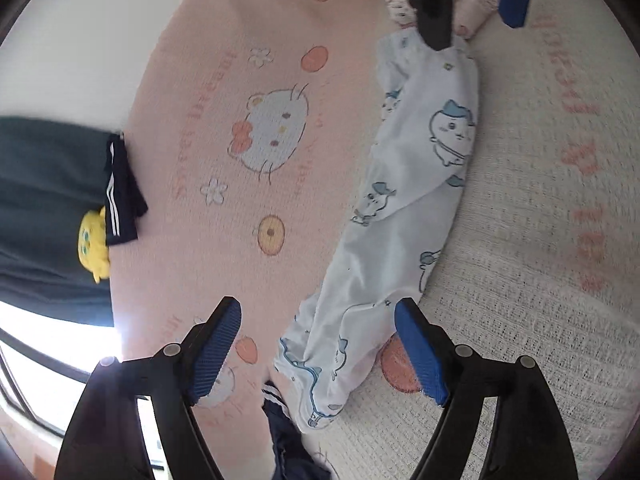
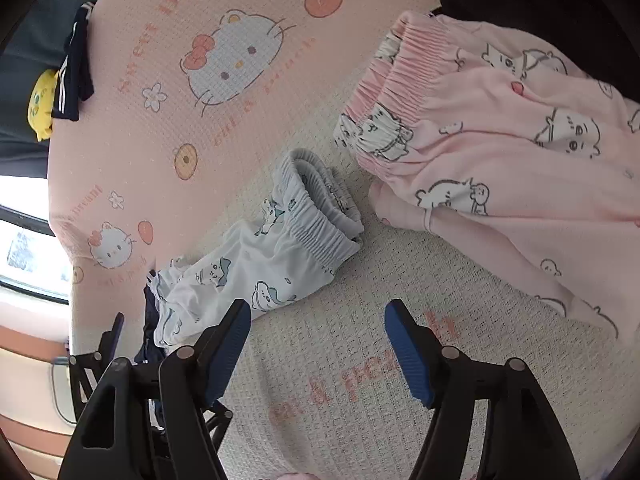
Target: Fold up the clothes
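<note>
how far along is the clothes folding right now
Done so far: the light blue printed pants lie folded lengthwise into a narrow strip on the bed cover, waistband bunched at one end. In hand: nothing; the left gripper and right gripper are both open and empty. Left: the strip probably still needs folding across, and the pink pyjama pants lie rumpled and unfolded beside it.
</note>
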`<action>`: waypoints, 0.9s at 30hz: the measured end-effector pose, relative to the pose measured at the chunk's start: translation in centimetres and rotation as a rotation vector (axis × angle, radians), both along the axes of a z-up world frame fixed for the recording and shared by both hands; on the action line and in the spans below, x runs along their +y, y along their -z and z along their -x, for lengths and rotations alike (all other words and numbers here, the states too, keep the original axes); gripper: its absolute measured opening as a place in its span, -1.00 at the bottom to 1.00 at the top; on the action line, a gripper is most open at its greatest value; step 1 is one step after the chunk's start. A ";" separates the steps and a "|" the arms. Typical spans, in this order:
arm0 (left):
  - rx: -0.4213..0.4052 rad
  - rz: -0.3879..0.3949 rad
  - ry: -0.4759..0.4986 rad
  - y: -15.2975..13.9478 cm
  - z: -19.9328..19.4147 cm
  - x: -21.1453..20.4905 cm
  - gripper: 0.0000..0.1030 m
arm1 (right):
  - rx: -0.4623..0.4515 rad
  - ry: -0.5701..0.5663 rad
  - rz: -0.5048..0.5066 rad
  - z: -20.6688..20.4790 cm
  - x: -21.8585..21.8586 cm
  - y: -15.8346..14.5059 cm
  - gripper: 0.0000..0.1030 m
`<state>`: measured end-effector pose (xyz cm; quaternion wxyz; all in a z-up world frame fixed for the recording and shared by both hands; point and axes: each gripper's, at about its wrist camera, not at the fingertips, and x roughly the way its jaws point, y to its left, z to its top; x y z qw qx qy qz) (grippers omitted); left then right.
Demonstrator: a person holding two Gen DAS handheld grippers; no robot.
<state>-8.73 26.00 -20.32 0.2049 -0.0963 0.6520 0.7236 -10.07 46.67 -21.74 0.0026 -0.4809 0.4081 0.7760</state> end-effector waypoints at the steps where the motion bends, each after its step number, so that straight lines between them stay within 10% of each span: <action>1: 0.021 0.018 0.018 0.3 -0.2 0.3 0.52 | 0.003 0.006 0.006 0.0 0.1 0.2 0.42; 18: -0.216 -0.073 0.093 -0.9 0.3 3.6 0.52 | 0.064 0.147 0.372 1.7 1.9 4.7 0.47; 27: -0.218 -0.069 0.125 0.9 -1.3 3.8 0.52 | 0.100 0.198 0.334 2.1 1.8 4.2 0.47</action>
